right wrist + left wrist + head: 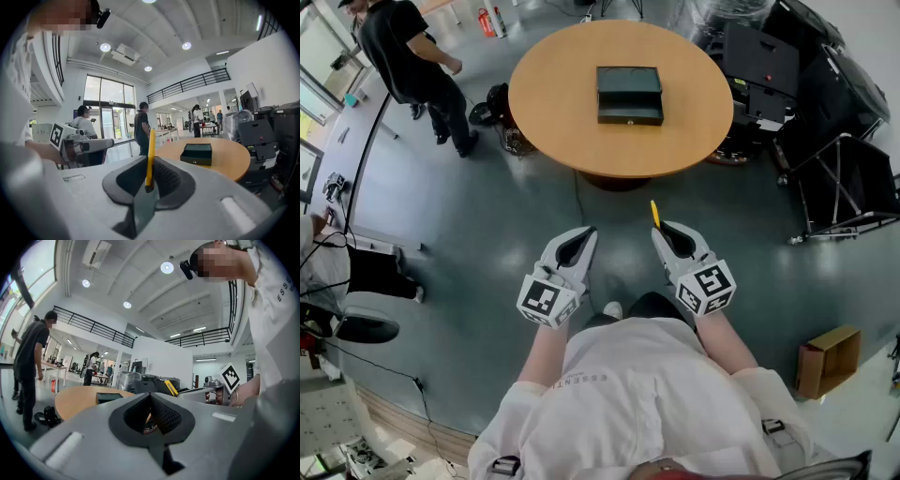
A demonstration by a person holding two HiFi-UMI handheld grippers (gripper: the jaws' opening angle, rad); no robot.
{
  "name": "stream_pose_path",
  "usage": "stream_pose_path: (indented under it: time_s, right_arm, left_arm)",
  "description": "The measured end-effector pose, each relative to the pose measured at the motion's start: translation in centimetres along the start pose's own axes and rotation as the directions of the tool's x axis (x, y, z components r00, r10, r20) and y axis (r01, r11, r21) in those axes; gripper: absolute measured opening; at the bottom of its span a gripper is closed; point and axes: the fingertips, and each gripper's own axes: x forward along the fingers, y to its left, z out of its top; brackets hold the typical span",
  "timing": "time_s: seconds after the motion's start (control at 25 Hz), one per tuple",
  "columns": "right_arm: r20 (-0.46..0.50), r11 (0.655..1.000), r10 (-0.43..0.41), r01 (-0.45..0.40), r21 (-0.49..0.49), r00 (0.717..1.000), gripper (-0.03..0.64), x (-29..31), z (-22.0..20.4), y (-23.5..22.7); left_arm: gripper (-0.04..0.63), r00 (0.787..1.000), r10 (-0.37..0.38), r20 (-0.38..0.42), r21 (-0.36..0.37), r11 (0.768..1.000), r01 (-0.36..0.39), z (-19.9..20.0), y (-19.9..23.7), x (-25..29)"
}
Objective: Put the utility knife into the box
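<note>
Slim yellow plastic utility knife (150, 145) stands clamped by its lower end in the narrowly parted right gripper (149, 177), protruding forward for carrying to the dark green rectangular box (197, 153) on the round wooden table (229, 164) well ahead; left gripper (151, 412) alongside, closed, empty.

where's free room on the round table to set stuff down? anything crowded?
The table is bare except the box at its middle: wide free patches left and right of the box, a narrower strip between the box and the near rim. Crowded: the floor beside the table, black equipment cases at its right, a dark bag at its left.
</note>
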Motion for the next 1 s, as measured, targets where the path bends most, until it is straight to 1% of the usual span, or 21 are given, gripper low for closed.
stream_pose_path:
  time_s: [0.16,0.44,0.64,0.76,1.0]
  right_arm:
    - [-0.001,1.000,0.011,-0.011,-0.013,1.000,0.038,2.3,0.3,-0.7]
    - [-0.008,1.000,0.028,-0.028,0.002,1.000,0.038,5.6,0.7,-4.4]
    - [-0.026,0.999,0.047,-0.047,0.018,0.999,0.038,9.6,1.0,-9.0]
    - [-0.025,0.998,0.065,-0.064,0.015,0.998,0.038,12.2,2.2,-12.4]
    - [-0.041,0.994,0.107,-0.107,0.015,0.993,0.038,17.5,4.5,-19.1]
  left_arm:
    - [0.017,1.000,0.029,0.009,-0.008,1.000,-0.029,-0.3,2.5,0.7]
    - [0.017,0.999,0.033,-0.015,-0.002,0.999,-0.033,-1.0,5.2,4.9]
    - [0.017,0.999,0.036,-0.036,-0.003,0.999,-0.036,-1.3,7.9,10.0]
    - [0.017,0.998,0.039,-0.040,0.003,0.999,-0.039,-0.7,9.9,13.9]
    - [0.018,0.997,0.081,-0.018,0.008,0.997,-0.081,1.0,14.2,21.0]
